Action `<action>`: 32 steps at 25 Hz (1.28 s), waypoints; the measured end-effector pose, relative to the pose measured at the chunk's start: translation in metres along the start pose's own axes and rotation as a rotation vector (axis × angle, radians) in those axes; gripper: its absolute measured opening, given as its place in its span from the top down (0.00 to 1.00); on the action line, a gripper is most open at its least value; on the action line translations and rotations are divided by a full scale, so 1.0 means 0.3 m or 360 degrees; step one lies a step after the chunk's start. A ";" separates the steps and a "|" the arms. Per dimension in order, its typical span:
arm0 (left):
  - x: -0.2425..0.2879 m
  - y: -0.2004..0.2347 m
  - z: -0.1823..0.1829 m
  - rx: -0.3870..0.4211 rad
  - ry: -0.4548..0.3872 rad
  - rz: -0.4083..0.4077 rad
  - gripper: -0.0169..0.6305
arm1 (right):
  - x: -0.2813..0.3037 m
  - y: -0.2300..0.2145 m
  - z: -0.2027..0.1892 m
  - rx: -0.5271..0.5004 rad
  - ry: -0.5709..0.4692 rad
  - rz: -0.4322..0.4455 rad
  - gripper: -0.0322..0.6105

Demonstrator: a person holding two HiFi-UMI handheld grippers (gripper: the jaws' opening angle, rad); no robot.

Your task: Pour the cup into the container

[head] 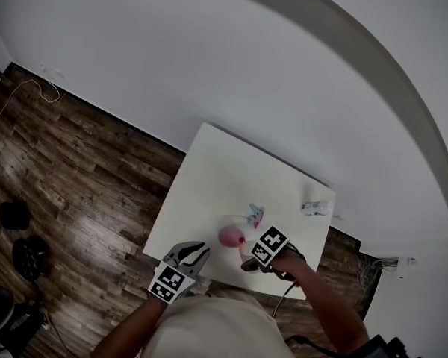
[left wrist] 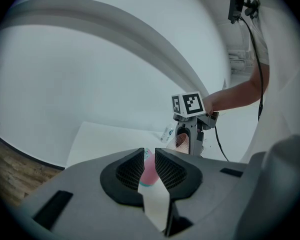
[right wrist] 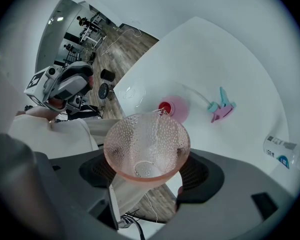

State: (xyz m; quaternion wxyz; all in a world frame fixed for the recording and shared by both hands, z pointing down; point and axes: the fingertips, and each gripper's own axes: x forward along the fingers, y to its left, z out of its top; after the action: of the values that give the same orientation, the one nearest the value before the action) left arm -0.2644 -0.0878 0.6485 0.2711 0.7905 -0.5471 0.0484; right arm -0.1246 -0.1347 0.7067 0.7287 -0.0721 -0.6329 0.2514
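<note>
The left gripper [left wrist: 149, 156] hangs at the near left edge of the white table [head: 209, 170]. Its jaws stand a narrow gap apart with nothing between them. Through that gap the pink container [head: 230, 236] shows farther in, apart from this gripper.

The container stands upright on the table between the two grippers, its red mouth facing up.

To its right, the right gripper [right wrist: 149, 173] has its jaws closed on the sides of the clear pinkish cup [right wrist: 146, 146]. The cup is tipped over, with its droplet-covered inside in view. Its rim lies just beside and above the container's mouth, and its long axis leans toward the container. A thin thread seems to run from the rim to that mouth, possibly the last liquid, though it is too fine to tell.

The right gripper is clearly the nearer one, so any further tilt is its job.
</note>
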 end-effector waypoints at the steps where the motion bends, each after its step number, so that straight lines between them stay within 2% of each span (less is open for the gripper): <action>1: 0.000 0.001 0.000 -0.0001 -0.0001 0.0000 0.88 | -0.002 0.002 0.002 -0.0002 0.0004 0.0000 0.37; 32: 0.000 0.014 -0.007 -0.0013 -0.0007 0.0001 0.88 | -0.023 0.014 0.003 -0.0002 0.0115 0.0020 0.37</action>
State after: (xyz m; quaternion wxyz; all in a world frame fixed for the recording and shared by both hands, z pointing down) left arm -0.2676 -0.0879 0.6518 0.2732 0.7892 -0.5482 0.0445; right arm -0.1270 -0.1345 0.6991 0.7494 -0.0856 -0.6058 0.2530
